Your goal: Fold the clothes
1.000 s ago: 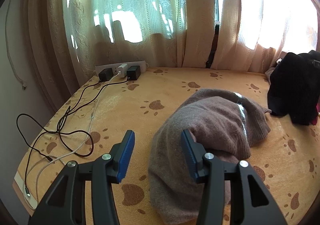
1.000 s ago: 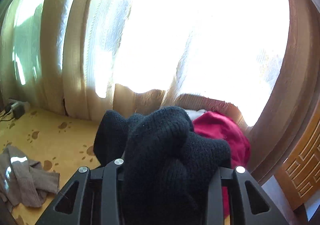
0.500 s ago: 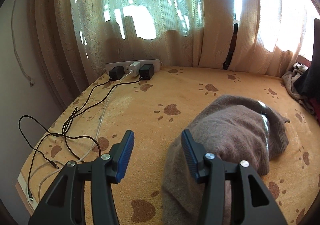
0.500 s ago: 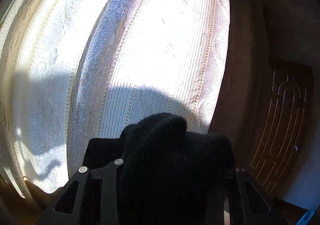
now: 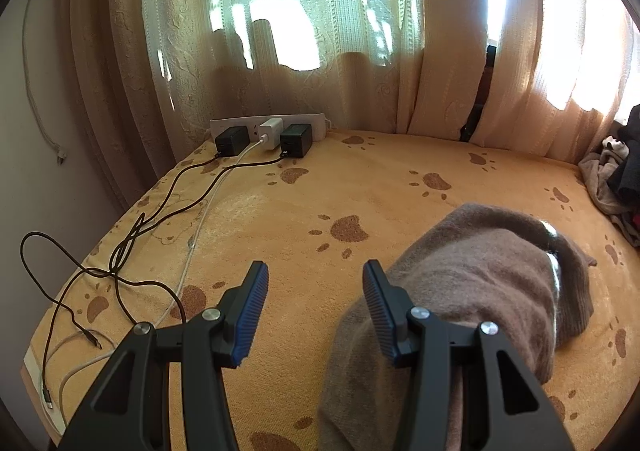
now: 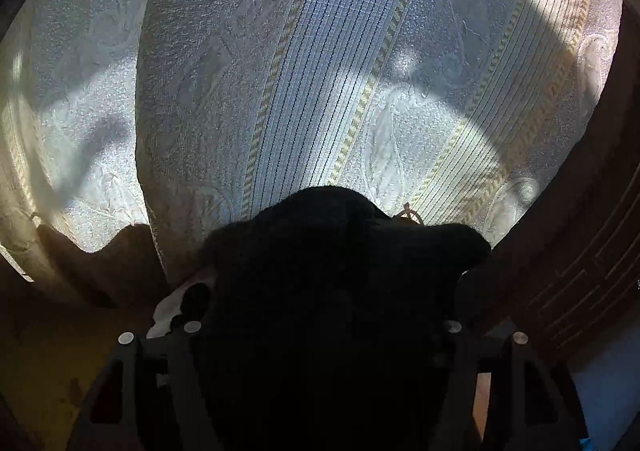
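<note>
Releasing: right claw (image 6: 320,335) jaws opening, thick black knitted garment (image 6: 340,291) bulging between them, close to a pale patterned curtain (image 6: 320,71).
Left claw (image 5: 316,311): spread, pinching nothing, above the orange paw-print bed cover (image 5: 360,187).
Task's thing: folded brown woollen sweater (image 5: 480,283) lies near right on the bed, partly under the claw's right finger.
Progress: brown sweater looks folded; black garment and far-right clothes heap (image 5: 612,179) probably remain.
Left view only: white power strip (image 5: 272,127), cables (image 5: 132,235).
Right view only: black garment's grip.
</note>
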### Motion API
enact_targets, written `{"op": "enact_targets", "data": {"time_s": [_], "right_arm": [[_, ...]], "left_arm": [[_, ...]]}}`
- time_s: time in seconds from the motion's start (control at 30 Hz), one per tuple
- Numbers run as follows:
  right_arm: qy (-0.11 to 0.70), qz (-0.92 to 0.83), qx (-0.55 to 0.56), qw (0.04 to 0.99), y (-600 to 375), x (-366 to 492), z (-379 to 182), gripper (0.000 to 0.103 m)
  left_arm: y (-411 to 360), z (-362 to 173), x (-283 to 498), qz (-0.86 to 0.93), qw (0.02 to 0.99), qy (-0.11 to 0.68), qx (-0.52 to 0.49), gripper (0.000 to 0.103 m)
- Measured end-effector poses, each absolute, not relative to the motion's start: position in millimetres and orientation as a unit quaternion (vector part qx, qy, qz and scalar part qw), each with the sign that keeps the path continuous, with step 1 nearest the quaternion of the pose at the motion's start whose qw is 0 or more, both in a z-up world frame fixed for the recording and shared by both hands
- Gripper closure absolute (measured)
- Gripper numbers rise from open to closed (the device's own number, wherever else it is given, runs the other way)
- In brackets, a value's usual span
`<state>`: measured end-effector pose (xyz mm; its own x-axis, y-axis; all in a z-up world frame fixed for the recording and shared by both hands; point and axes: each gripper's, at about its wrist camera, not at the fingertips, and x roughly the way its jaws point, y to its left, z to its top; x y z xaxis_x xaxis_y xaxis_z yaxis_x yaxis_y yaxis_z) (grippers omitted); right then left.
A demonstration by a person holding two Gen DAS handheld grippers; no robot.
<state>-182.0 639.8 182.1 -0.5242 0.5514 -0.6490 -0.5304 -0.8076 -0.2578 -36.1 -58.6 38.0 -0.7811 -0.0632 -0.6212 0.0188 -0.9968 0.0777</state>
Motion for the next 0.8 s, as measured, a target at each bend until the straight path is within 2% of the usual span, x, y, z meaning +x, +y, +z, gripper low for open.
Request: {"op": "enact_targets", "data": {"time_s": [0.03,0.17,0.33,0.4,0.6,0.8], "right_arm": [[-0.015,0.873,-0.383,0.300,635.3,-174.5,179.0,0.027],[-0.035,0.877,-0.391,0.277,611.1,-142.1,178.5,0.025],[-0.021,0.902,-0.371,0.219,553.2,-91.9,209.8,0.022],[-0.005,0.917,-0.366,0.162,520.2,-76.8,212.7,0.020],[0.044,0.914,-0.400,-0.058,386.3,-81.9,165.1,0.020],[0.012,0.884,-0.423,-0.201,244.8,-100.8,106.8,0.020]], "left_arm": [[-59.9,38.6,-34.9,-0.943,0.019,-0.031,0.331,0.046],[-67.2,41.5,-28.3,-0.945,0.011,-0.014,0.328,0.030],[-73.1,45.9,-17.1,-0.949,0.001,-0.001,0.317,0.029],[-74.9,47.1,-11.8,-0.950,-0.005,0.000,0.313,0.029],[-87.9,48.5,4.6,-0.950,-0.012,0.011,0.312,0.023],[-102.3,41.4,16.9,-0.946,-0.008,0.012,0.325,0.023]]}}
